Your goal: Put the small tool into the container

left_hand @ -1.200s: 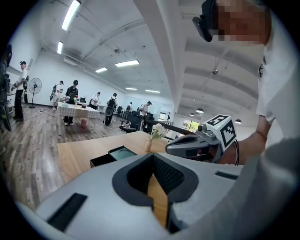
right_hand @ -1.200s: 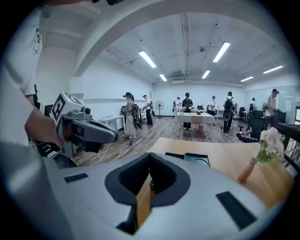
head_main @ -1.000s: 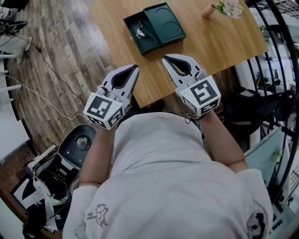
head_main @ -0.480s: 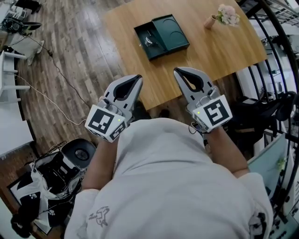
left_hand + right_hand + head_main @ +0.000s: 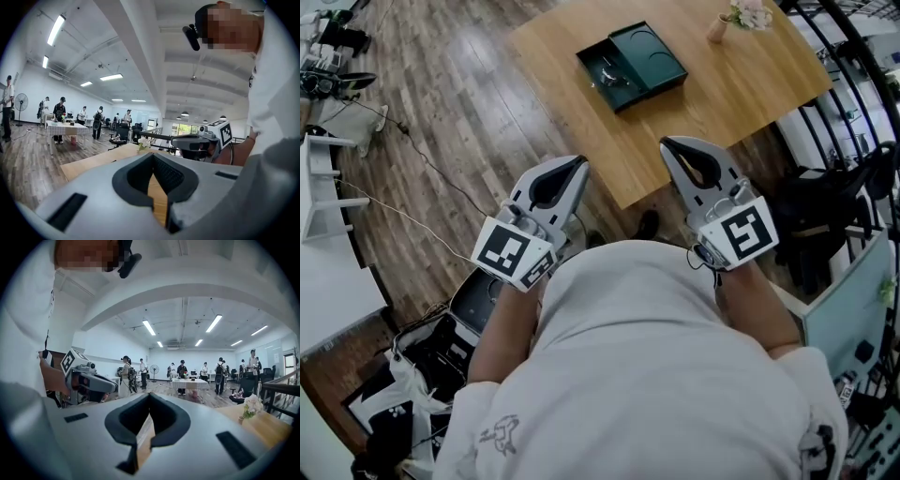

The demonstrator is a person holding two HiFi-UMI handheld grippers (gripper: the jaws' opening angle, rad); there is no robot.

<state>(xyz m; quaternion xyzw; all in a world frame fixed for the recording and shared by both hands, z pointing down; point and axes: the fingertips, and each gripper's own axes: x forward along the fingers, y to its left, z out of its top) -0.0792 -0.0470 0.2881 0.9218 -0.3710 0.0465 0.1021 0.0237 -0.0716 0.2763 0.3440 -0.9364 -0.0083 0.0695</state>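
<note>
— Wood-plank floor [image 5: 459, 103] is seen down the left of the head view, and a pale wooden table [image 5: 741, 89] is set across the upper right. What is found changed against the picture from half a second back?

— The table is now seen farther up the frame. A wider strip of floor is shown between its near corner and the person's white shirt [image 5: 647, 375]. The container has been carried upward in the frame with the table, so that it lies farther from both grippers than before.

— Where is the container placed?

— The dark green container [image 5: 652, 49] is laid open on the far part of the table, well apart from the grippers. A small pot of flowers [image 5: 739, 15] is stood near the table's far right corner.

— And the small tool?

— The small tool [image 5: 609, 77], a metallic piece, is seen lying in the left half of the container. Its shape cannot be made out finely.

— How are the tongs held?

— The left gripper [image 5: 577, 166] is held over the floor, just beside the table's left edge. The right gripper [image 5: 668, 144] is held above the table's near edge. In each gripper view the jaws are seen clenched, tips pressed together, with only the moulded hollow left between the pads and nothing grasped there.
</note>
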